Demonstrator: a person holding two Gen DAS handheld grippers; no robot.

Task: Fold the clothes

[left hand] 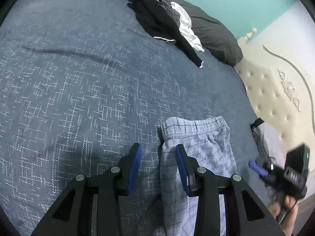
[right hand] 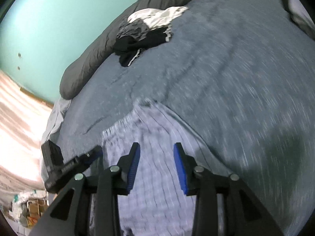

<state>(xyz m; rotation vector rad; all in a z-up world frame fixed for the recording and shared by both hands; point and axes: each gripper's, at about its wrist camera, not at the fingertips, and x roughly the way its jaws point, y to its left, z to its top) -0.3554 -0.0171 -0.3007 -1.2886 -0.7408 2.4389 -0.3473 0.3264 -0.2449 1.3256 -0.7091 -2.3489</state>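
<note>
Plaid pants lie beneath both parted hand-held grippers.

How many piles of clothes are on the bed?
2: the checked pants lie spread out right below both open grippers, and a heap of black, grey and white clothes sits farther away against the dark duvet. More may be hidden.

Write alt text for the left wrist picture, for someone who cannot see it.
An open two-finger gripper with blue pads hovers over light checked pyjama trousers lying on a blue bedspread. A heap of black and white clothes lies further up the bed, and a second gripper shows at the right edge.
</note>
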